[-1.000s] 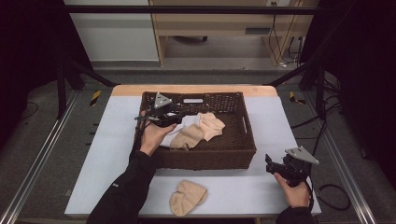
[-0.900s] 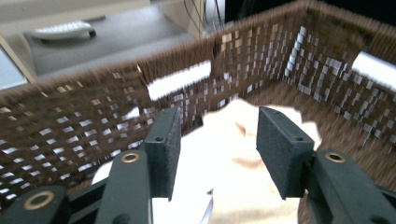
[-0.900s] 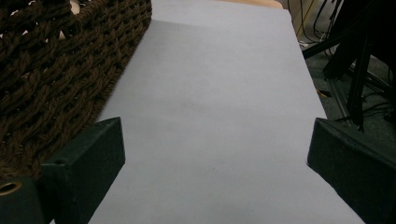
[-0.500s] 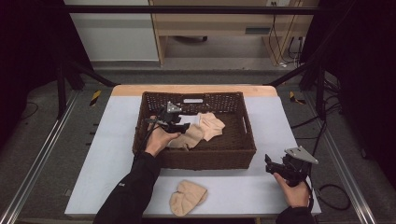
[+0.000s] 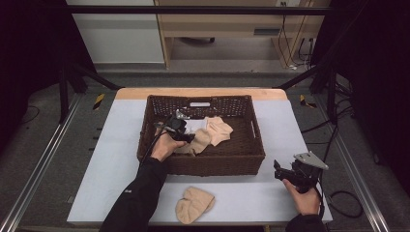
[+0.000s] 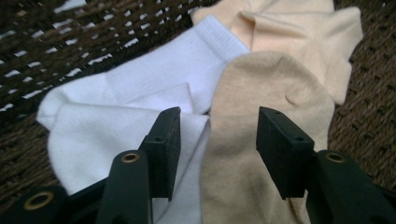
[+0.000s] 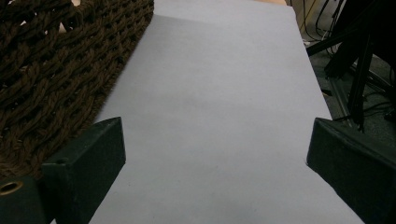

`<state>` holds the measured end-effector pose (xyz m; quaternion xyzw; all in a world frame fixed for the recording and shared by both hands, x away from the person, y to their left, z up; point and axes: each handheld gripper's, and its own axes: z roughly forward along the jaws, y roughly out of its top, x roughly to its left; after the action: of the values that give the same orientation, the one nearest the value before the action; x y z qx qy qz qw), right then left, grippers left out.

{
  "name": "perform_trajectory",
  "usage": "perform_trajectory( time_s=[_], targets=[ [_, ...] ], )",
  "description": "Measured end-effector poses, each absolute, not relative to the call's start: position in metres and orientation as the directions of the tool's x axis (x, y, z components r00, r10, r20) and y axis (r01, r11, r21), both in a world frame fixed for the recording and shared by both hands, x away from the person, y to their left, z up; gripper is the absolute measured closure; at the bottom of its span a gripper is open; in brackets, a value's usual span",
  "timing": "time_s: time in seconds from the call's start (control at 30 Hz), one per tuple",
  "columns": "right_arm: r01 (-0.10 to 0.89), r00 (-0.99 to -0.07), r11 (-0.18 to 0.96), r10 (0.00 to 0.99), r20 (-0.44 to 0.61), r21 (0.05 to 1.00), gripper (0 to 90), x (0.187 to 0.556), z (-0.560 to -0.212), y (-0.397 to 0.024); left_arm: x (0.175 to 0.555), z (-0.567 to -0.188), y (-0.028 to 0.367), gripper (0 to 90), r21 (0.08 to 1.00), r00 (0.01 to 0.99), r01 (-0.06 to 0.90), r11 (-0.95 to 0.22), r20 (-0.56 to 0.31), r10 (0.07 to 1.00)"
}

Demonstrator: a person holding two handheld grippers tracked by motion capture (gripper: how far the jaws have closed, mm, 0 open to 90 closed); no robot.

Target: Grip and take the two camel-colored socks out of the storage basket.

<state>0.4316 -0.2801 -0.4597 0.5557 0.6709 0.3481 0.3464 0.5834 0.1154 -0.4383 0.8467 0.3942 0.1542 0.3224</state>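
High view: left gripper lowered inside the brown wicker basket, over the near-left part of the sock heap. Jaws apart, having just been opening a little; tan sock and edge of the white sock lying between and below them, pads not pressing on either. In the left gripper view, left jaw over the white sock, right jaw over the tan sock, seam between the two socks running up the gap.

Sock heap on the basket floor, left of centre: white sock to the left, tan sock just beside and partly over it, pale peach sock at the far right, touching both.

Right gripper held low at the near right corner of the table, just beyond the basket's near-right corner, well apart from the socks. Jaws wide apart, nothing between them; bare pale tabletop between the jaws in the right gripper view, basket wall at left.

Folded tan sock pair on the table near the front edge, outside the basket, between the two forearms.
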Motion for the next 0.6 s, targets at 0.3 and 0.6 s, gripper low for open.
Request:
perform_trajectory(
  time_s=[0.3, 0.6],
  targets=[
    [0.507, -0.136, 0.128, 0.988, -0.068, 0.852, 5.0, 0.4313, -0.4592, -0.2804, 0.5826, -0.4435, 0.1123, 52.0, 0.617, 0.661, 0.606, -0.503, -0.038, 0.749],
    [0.507, -0.133, 0.127, 0.989, -0.068, 0.852, 5.1, 0.4313, -0.4592, -0.2805, 0.5805, -0.4398, 0.1125, 81.2, 0.575, 0.653, 0.637, -0.514, -0.049, 0.756]
  ],
)
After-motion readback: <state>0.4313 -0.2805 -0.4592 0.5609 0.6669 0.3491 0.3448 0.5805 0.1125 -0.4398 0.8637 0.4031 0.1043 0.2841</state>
